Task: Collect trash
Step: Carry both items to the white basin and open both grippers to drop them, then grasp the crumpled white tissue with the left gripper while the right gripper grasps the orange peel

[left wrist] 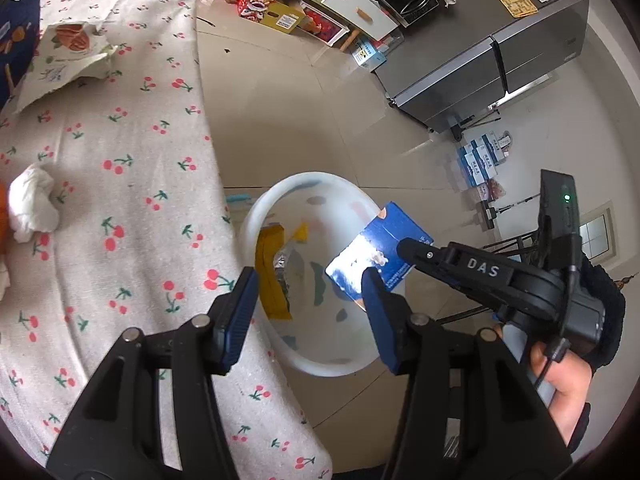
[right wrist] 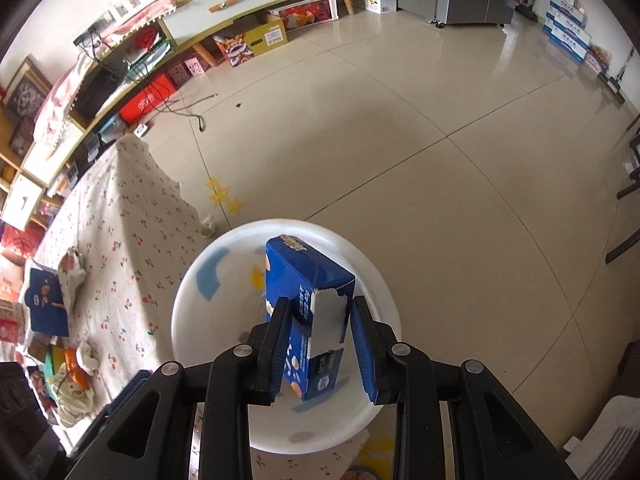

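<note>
**Q:** Right hand-held gripper (right wrist: 318,344): what is held?

**A:** A blue carton (right wrist: 308,300) sits between its fingers, held above a white basin (right wrist: 188,320) on the floor. Whether both pads press it cannot be told.

**Q:** And the left hand-held gripper (left wrist: 310,308)?

**A:** Its fingers are spread apart, nothing held, over the cherry-print tabletop (left wrist: 120,200) edge.

**Q:** How is the drop best done?

**A:** Probably the carton should be centred over the basin and lowered before release. A crumpled tissue (left wrist: 34,202) is left on the tabletop.
</note>
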The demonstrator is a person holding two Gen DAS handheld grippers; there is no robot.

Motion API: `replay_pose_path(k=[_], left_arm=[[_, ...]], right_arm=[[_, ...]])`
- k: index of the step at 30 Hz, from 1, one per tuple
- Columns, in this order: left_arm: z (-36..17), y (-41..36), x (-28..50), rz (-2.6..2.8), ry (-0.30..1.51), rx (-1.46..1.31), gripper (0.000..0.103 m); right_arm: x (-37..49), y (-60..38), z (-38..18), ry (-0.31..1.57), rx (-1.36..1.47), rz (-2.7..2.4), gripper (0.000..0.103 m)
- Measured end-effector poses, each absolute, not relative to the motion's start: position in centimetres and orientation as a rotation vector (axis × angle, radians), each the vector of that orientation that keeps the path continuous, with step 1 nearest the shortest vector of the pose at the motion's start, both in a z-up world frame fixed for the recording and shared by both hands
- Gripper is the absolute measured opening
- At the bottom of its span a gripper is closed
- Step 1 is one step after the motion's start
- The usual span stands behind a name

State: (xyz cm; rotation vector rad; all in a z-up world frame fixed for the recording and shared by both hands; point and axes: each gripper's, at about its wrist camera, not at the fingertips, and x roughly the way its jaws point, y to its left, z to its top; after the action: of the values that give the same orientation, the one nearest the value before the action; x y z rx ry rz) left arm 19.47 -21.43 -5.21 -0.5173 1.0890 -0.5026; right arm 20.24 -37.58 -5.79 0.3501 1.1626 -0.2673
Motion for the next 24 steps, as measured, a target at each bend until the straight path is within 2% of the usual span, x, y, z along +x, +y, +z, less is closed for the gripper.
replay_pose_path(k=[7, 16, 20, 24], left_arm=[[-4.0, -18.3, 17.2, -0.461, 1.085, -0.453, 0.054], [-1.2, -12.7, 15.5, -0.381, 1.031, -0.335, 0.056], [-0.5, -8.6, 14.8, -0.311, 1.018, -0.242, 0.065], [-0.3, -3.2, 14.7, -0.167, 1.014, -0.163, 0.067]], right_arm=[[20.7, -36.8, -6.4, 1.204, 0.295, -0.292, 0.031], [20.1, -35.0, -4.3, 1.114, 0.258, -0.262, 0.032], [19.9, -33.8, -2.7, 1.020, 0.287, -0.198, 0.038], [19.5, -32.2, -1.3, 0.953, 0.335, -0.082, 0.043]])
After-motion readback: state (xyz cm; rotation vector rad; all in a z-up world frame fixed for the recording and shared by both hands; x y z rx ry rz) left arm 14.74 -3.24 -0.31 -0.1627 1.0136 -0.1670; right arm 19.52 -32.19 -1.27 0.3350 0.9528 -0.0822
